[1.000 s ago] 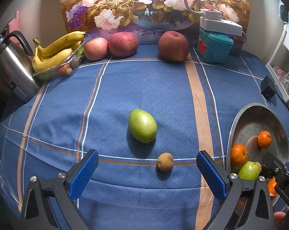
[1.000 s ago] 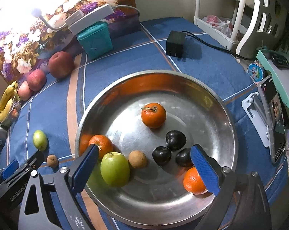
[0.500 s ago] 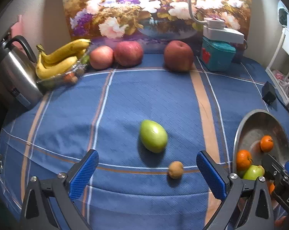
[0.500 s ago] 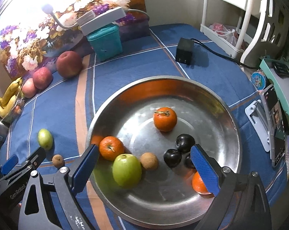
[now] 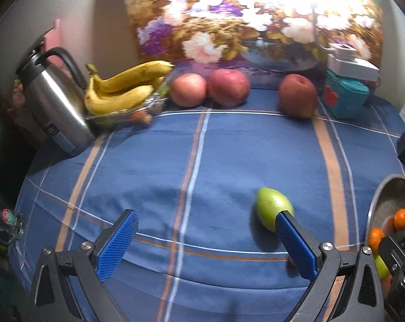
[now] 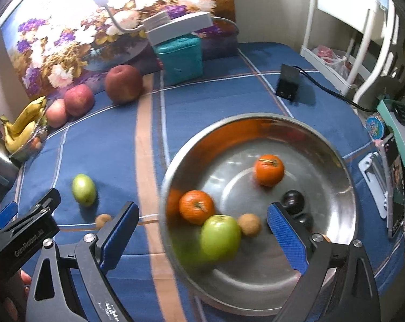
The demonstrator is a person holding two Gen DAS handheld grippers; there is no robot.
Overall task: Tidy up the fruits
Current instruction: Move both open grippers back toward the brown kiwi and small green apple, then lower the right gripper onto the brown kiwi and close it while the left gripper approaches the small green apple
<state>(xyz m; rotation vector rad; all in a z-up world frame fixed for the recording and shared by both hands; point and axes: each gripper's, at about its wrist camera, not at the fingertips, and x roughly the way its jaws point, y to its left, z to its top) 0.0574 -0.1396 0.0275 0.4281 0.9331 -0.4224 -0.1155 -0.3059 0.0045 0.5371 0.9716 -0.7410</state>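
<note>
Both the left gripper (image 5: 205, 230) and right gripper (image 6: 202, 225) are held apart, unloaded. A green fruit (image 5: 272, 207) is seen mid-tabletop beside the metal bowl (image 6: 344, 185).

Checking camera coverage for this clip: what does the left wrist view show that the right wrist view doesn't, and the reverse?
Left wrist only: the whole steel kettle and the open left gripper.

Right wrist only: the green apple, dark plums and the small brown fruit on the cloth.

Both: the loose green fruit, bananas, red apples, teal box and steel bowl.
</note>
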